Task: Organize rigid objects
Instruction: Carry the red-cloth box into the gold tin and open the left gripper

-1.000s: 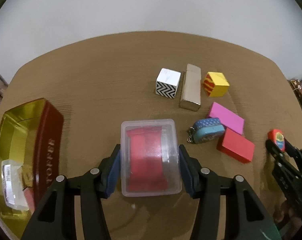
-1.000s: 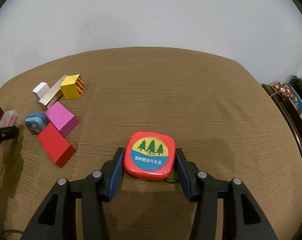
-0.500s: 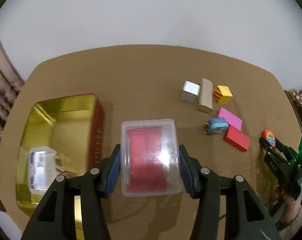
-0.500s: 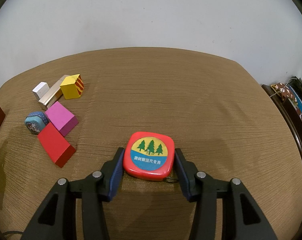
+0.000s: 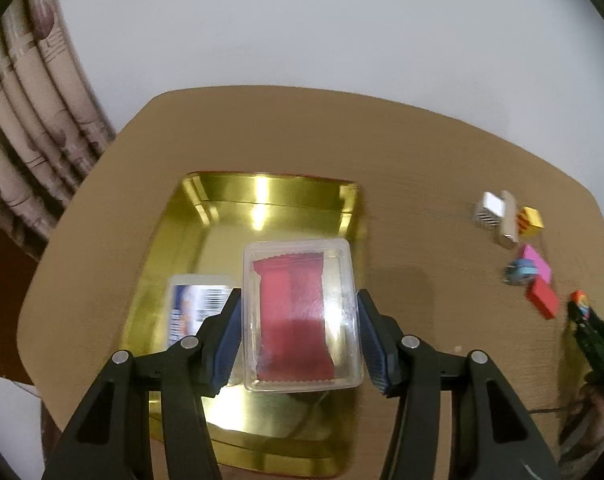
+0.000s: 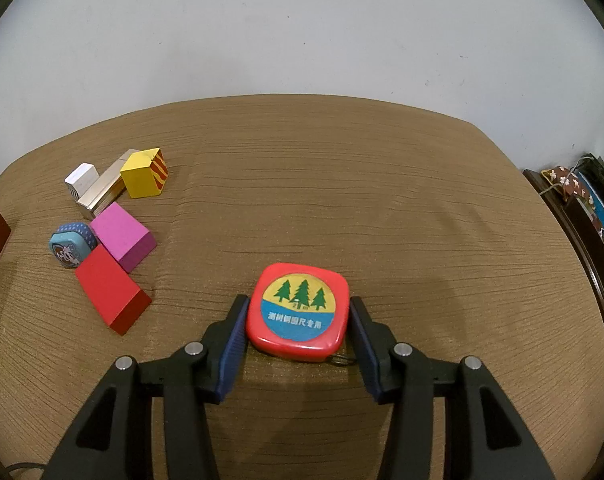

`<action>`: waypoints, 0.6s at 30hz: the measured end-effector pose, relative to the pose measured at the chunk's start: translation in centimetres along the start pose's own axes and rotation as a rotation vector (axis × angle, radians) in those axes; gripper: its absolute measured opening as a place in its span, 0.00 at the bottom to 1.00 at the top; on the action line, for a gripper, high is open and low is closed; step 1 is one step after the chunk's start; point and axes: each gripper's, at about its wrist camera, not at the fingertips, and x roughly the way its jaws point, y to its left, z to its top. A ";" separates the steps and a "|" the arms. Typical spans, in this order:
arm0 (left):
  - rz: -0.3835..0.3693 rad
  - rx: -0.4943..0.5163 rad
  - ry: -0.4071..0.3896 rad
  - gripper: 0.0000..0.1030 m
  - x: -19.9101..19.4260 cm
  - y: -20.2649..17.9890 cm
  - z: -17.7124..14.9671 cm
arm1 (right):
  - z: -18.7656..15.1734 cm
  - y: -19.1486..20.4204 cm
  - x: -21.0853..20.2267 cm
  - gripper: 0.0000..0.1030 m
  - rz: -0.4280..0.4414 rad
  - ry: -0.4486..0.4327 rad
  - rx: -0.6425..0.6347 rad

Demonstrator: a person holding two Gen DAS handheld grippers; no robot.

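**Both grippers closed on their loads — one over the tin, one on the table**

Left wrist view: we see the left gripper (image 5: 300, 334) part-way open, its blue pads pressed against the two long sides of a clear plastic box (image 5: 300, 316) with a red packet inside. The box sits squarely between the jaws, its far end reaching past the fingertips toward 12 o'clock. It hangs above the gold tin (image 5: 270, 200), which spreads under it from 9 to 12 o'clock. In the tin, at 9 o'clock of the held box, lies a white-lidded box (image 5: 196, 300) with a printed label and barcode, too blurred for us to read. Far off at 3 o'clock lie small blocks, and the right gripper (image 5: 581, 312) shows at the frame's edge.

Right wrist view: the right gripper (image 6: 298, 322) is likewise about half open, pads touching the left and right sides of a red tape measure (image 6: 298, 312) that rests on the brown table (image 6: 381, 200). Its round label shows three green trees on yellow over a blue band of Chinese characters — we cannot read them surely. At 10 o'clock lie a red block (image 6: 110, 290), a pink block (image 6: 122, 236), a small blue tin (image 6: 70, 245), a gold bar (image 6: 102, 194), a white cube (image 6: 81, 180) and a yellow striped cube (image 6: 144, 178). At 9 o'clock, the tin's dark red side carries the letters "EE".
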 end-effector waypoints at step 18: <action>0.033 -0.110 0.036 0.48 3.8 7.3 2.9 | 0.1 -0.4 0.1 0.49 -0.001 0.000 -0.003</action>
